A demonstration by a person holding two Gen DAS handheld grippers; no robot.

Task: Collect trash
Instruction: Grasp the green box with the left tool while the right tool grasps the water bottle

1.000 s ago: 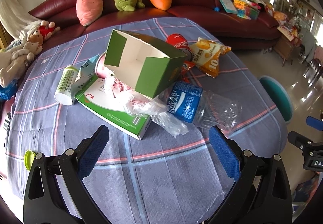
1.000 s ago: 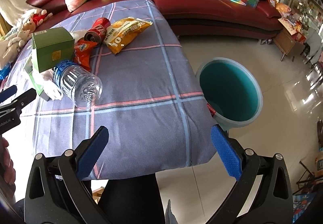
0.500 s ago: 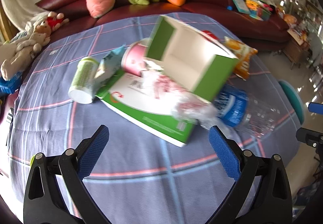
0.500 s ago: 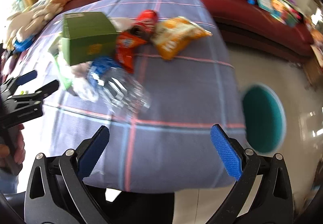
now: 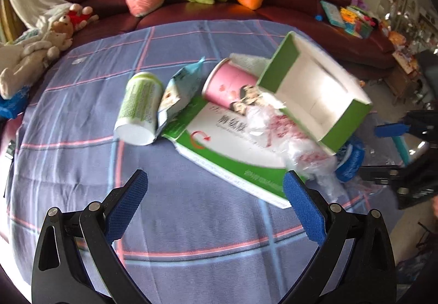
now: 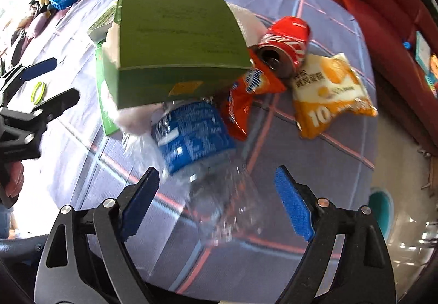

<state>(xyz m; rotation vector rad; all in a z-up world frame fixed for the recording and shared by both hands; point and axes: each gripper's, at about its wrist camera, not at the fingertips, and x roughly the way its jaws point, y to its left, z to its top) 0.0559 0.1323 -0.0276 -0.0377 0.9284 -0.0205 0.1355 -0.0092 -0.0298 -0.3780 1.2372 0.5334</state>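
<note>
Since the earlier frames the right gripper (image 6: pixel 216 194) has swung away from the teal bin (image 6: pixel 382 208) at the desk's edge and now points steeply down over the trash pile, with the plastic bottle (image 6: pixel 208 156) directly ahead of it. Its jaws are closing; the bottle's clear crumpled body lies between the blue pads, but no pad presses on it yet, so nothing is grasped. The left gripper (image 5: pixel 216 205) has also shifted across the desk (image 5: pixel 82 167), bringing the pile's other side to the centre of its view; it is released and empty, hovering above bare checked cloth.

Assessment: the right side appears set to take the bottle as the next item for the bin, which lies well apart, off the desk's right edge in the right wrist view.

Materials and shapes:
- Plastic bottle: thin transparent walls, dented, with a blue label band; it will likely flex under the pads.
- Green carton (image 6: pixel 175 38): rigid card, open-ended with a white interior, resting tilted on the pile and overlapping the bottle's labelled end.
- Flat green-and-white box (image 5: pixel 235 150): lies flat beneath a crumpled clear film (image 5: pixel 284 137).
- Red can (image 6: pixel 284 43): metal, on its side, mouth towards the camera.
- Orange wrapper (image 6: pixel 246 95) and yellow snack bag (image 6: pixel 331 95): soft foil, flattened.
- Pink paper cup (image 5: pixel 232 85) and green-labelled cylindrical container (image 5: pixel 138 109): both on their sides.
</note>
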